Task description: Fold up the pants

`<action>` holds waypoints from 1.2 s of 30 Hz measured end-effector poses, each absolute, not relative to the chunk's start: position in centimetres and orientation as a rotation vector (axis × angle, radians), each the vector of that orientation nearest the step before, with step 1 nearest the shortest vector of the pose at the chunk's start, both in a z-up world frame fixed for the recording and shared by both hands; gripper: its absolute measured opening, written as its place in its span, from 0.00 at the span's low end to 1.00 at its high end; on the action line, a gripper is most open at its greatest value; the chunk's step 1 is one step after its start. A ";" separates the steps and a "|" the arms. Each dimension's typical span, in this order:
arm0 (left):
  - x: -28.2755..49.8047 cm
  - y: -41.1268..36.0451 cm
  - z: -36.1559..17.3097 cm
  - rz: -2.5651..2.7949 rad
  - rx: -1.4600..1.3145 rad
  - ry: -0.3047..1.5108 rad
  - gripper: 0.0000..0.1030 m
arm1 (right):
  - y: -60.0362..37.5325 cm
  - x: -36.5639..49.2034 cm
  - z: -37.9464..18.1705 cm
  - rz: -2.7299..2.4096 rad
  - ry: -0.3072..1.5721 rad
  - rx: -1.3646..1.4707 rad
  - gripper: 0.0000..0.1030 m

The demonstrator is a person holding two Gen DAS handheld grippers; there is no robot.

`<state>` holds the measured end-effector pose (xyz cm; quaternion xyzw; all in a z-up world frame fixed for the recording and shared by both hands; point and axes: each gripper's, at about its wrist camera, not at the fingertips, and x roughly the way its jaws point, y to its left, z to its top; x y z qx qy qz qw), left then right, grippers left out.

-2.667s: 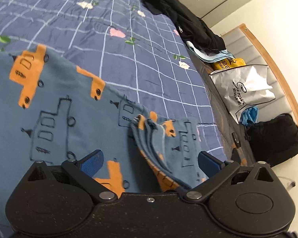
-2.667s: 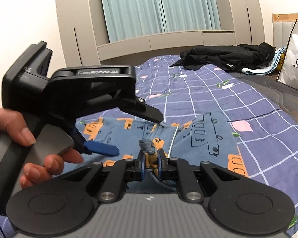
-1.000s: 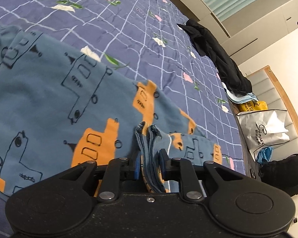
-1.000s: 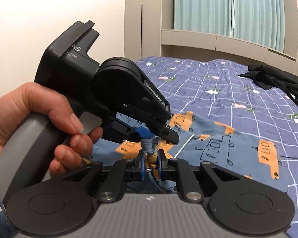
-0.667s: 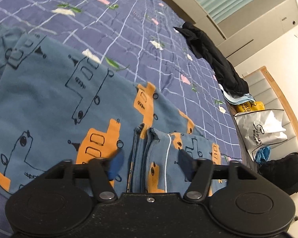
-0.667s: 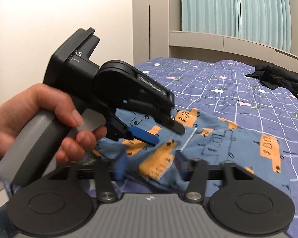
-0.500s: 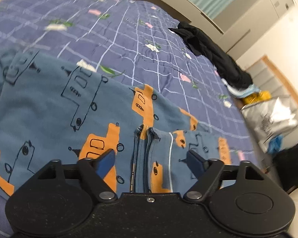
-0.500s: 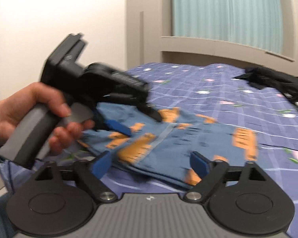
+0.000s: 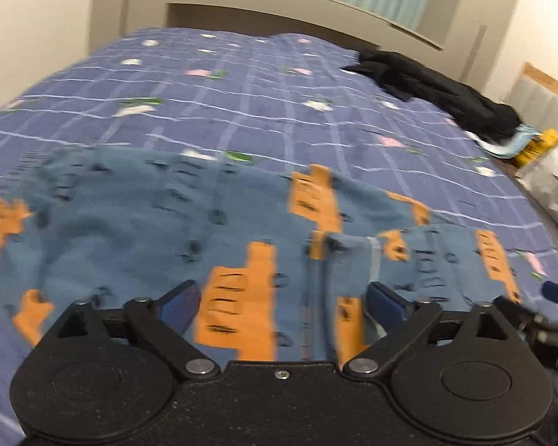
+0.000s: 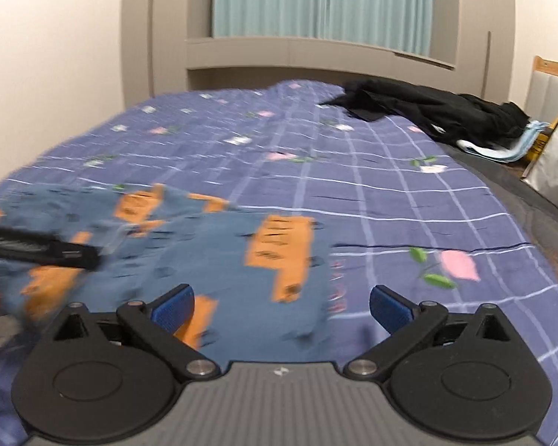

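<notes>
**Both grippers let go as printed pants settle on the bed**

The blue pants [image 9: 137,223], printed with orange vehicles, lie spread on the purple checked bed [image 9: 264,85] in front of both cameras. In the left wrist view they fill the lower half of the frame, with a folded layer and its edge lying on top at about 5 o'clock from the middle. The left hand-held gripper [image 9: 282,303] has just been opening; its blue pads stand wide apart above the cloth, the folded edge between them but not pressed, so it holds nothing. The right hand-held gripper [image 10: 281,306] has likewise just been opening and is empty, its pads spread over the corner of the pants at 6 o'clock in its own view. A heap of black clothing [image 10: 427,111] lies well apart at 2 o'clock, with a white bag [image 10: 554,171] at the bed's side toward 3 o'clock.

The pants look light, soft and limp, likely to sag and shift where unsupported. The best hold would probably be at a hem or the waistband, pinching all layers together at two corners so the fold stays even. Both views are motion-blurred, so fine creases cannot be read.
</notes>
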<state>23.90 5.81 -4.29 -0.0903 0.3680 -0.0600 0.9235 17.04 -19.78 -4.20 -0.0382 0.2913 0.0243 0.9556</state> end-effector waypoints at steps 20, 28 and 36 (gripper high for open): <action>18.2 16.8 -3.3 0.180 -0.342 0.631 0.99 | -12.0 15.8 -4.5 0.274 0.588 -0.138 1.00; 20.1 20.0 -4.0 0.207 -0.454 0.600 0.99 | -10.7 15.7 -5.8 0.258 0.625 -0.186 1.00; 20.9 19.7 -4.3 0.212 -0.444 0.607 0.99 | -10.8 15.6 -6.2 0.252 0.619 -0.197 1.00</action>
